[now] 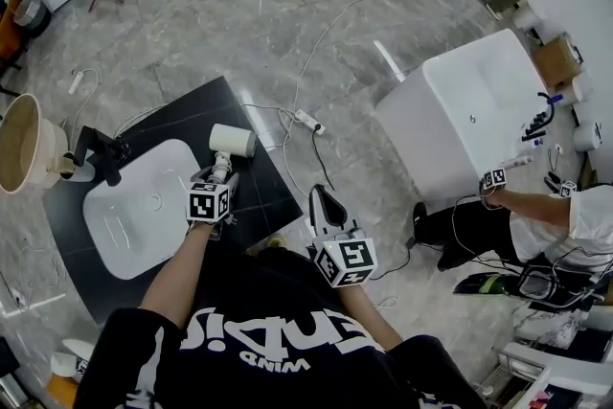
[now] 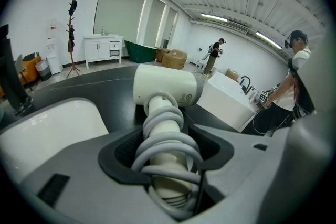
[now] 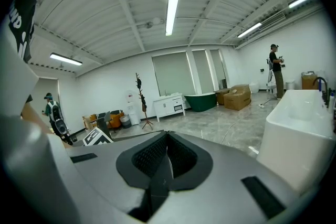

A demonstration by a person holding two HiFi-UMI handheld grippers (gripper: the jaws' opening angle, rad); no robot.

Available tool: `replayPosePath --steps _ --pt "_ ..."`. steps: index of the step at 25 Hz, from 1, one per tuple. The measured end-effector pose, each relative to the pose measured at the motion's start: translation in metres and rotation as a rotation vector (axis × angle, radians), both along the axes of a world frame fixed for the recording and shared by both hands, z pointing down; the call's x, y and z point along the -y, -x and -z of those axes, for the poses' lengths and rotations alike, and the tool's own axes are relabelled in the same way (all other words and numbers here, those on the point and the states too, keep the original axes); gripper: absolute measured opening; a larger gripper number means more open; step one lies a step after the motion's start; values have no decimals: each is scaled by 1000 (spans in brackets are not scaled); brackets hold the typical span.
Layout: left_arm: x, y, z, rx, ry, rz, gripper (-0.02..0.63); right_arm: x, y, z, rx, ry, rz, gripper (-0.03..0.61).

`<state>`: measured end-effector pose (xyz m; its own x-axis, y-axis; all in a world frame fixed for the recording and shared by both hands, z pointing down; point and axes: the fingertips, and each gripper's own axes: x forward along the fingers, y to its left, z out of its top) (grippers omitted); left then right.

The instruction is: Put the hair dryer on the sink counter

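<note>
Two grippers, head view: left gripper (image 1: 220,172) at dryer (image 1: 233,141), over black counter (image 1: 192,110), beside sink (image 1: 124,235); right gripper (image 1: 324,204) off counter edge.
Left gripper view: jaws clamped on dryer handle wrapped in cord (image 2: 168,147); contact with counter unclear.
Right gripper view: jaws together, nothing between.

Basin (image 1: 144,206) sat sunk in the left half of the bench (image 1: 259,192); faucet (image 1: 99,151) stood at the basin's far left corner. Hair dryer (image 1: 233,141) was over the bench's right part, just right of the basin, handle between the jaws of the left tool (image 1: 220,175); contact with bench not discernible. Right tool (image 1: 324,204) hung off the bench's right edge, above the floor (image 1: 211,24). Power strip (image 1: 308,122) lay on the floor between bench and bathtub (image 1: 474,115), which stood well to the right.
</note>
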<state>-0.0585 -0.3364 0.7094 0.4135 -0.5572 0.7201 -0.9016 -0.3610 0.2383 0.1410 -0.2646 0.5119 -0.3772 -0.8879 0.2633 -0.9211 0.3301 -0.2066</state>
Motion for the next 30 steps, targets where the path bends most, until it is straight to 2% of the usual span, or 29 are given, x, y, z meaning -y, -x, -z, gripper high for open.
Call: replayPosePath --steps 22,30 --pt "-1 -3 -6 64 -38 -3 278 -5 -2 -10 7 15 -5 23" --pt "0 -4 6 54 -82 7 358 -9 0 -9 17 26 7 23"
